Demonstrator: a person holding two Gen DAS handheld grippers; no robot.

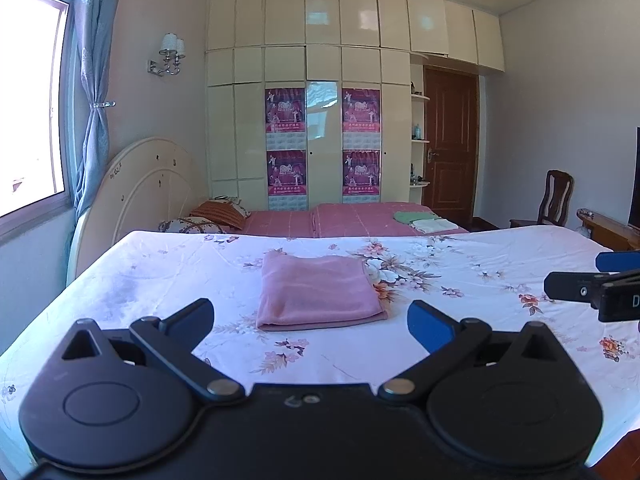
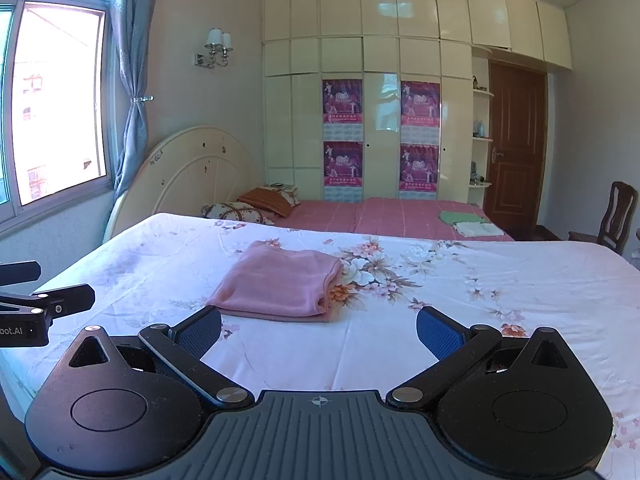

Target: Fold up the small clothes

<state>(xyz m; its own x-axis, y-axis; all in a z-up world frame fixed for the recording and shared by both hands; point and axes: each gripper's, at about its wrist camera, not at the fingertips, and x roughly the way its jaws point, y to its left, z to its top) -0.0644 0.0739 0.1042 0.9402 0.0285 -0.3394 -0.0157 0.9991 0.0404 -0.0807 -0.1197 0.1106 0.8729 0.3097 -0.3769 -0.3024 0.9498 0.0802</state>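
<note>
Hovering near the bed edge, the left gripper (image 1: 311,320) and right gripper (image 2: 319,328) are held released, nothing grasped. Just beyond, the pink cloth (image 1: 318,294) is seen folded on the floral sheet (image 1: 460,300). Folding is judged done; a fresh garment is probably needed next.

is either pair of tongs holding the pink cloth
No, the folded pink fleece cloth lies alone on the floral bedsheet, both tongs open and empty.

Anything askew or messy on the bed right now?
Nothing stands out. The folded pink cloth lies flat and fairly square on the floral bedsheet; left gripper and right gripper are open, clear of it.
</note>
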